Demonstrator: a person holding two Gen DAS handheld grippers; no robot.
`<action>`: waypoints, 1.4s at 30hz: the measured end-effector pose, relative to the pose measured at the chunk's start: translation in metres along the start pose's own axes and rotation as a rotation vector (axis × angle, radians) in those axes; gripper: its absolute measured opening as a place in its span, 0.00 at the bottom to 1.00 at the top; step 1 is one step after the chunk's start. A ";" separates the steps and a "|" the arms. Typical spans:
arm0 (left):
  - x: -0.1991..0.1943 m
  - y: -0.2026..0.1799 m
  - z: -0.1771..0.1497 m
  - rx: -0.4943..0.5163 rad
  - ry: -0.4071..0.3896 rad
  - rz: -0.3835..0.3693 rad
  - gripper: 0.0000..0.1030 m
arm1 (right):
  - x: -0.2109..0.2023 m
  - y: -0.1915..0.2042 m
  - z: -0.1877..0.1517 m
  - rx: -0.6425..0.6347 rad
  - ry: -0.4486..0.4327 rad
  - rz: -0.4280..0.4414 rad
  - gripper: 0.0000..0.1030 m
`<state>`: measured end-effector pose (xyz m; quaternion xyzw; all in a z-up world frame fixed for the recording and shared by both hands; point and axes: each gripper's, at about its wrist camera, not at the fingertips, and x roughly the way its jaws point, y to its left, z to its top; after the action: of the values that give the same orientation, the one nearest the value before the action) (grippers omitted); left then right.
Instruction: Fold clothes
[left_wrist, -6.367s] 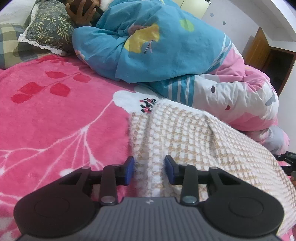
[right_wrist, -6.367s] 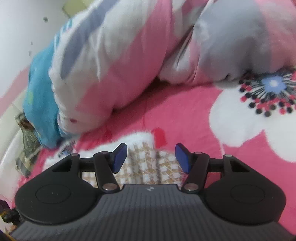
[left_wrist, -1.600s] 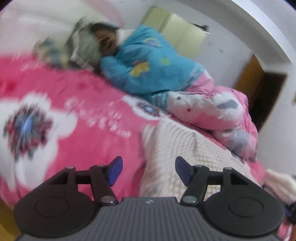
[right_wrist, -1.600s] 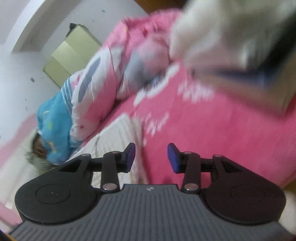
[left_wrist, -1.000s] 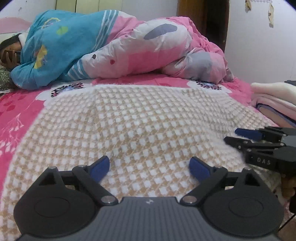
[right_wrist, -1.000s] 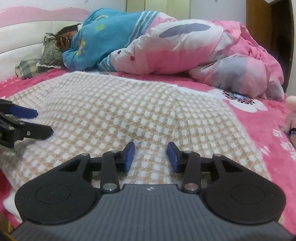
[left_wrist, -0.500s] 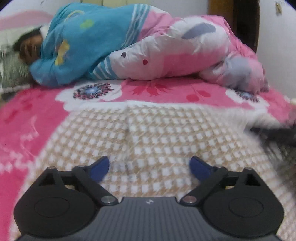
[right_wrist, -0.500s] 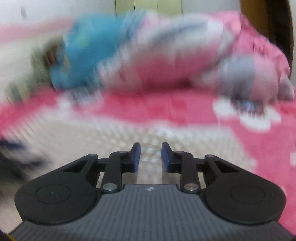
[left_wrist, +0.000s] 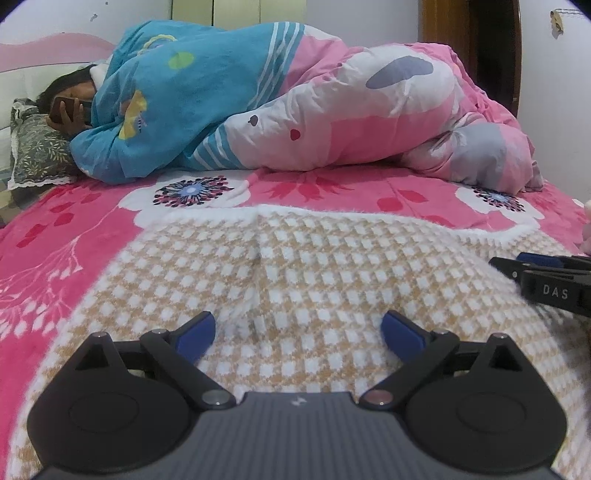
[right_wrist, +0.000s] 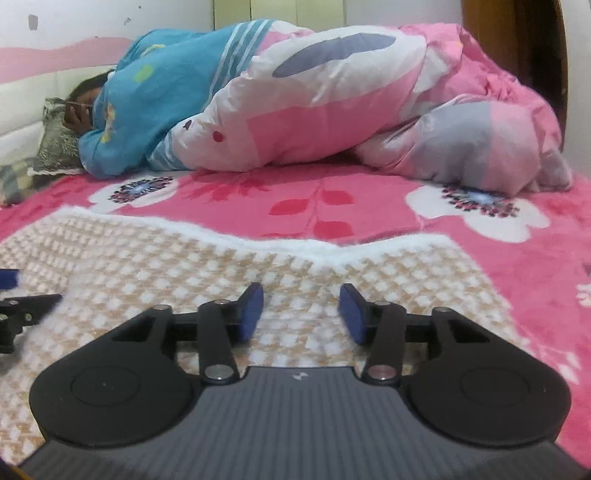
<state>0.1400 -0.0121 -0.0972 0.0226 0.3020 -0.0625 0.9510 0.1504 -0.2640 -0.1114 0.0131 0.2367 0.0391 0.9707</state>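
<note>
One checked garment (left_wrist: 332, 280), tan and white with a fuzzy white edge, lies flat on the pink floral bed (left_wrist: 66, 236), a shallow crease down its middle. Your left tool (left_wrist: 297, 334) hovers over it, blue pads spread wide. Your right tool (right_wrist: 301, 312) is opening above the cloth, gripping nothing; half a second ago its pads nearly met.

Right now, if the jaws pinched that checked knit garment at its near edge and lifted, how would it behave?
Likely floppy: the checked knit garment lies draped with a soft crease. Probably light but bulky, given its fuzzy pile. It may drag on the plush pink bedspread rather than slide.
</note>
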 end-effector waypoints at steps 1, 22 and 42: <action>0.000 0.000 0.000 -0.002 0.002 0.003 0.95 | 0.000 0.000 0.000 -0.002 -0.001 -0.011 0.51; -0.005 -0.015 0.008 0.005 0.054 0.103 0.95 | -0.011 -0.013 -0.001 0.090 -0.023 -0.030 0.99; -0.010 -0.035 0.018 0.041 0.096 0.241 1.00 | -0.013 -0.002 -0.002 0.058 -0.013 -0.005 0.99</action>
<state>0.1372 -0.0473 -0.0770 0.0812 0.3411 0.0470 0.9353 0.1378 -0.2667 -0.1068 0.0411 0.2312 0.0299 0.9716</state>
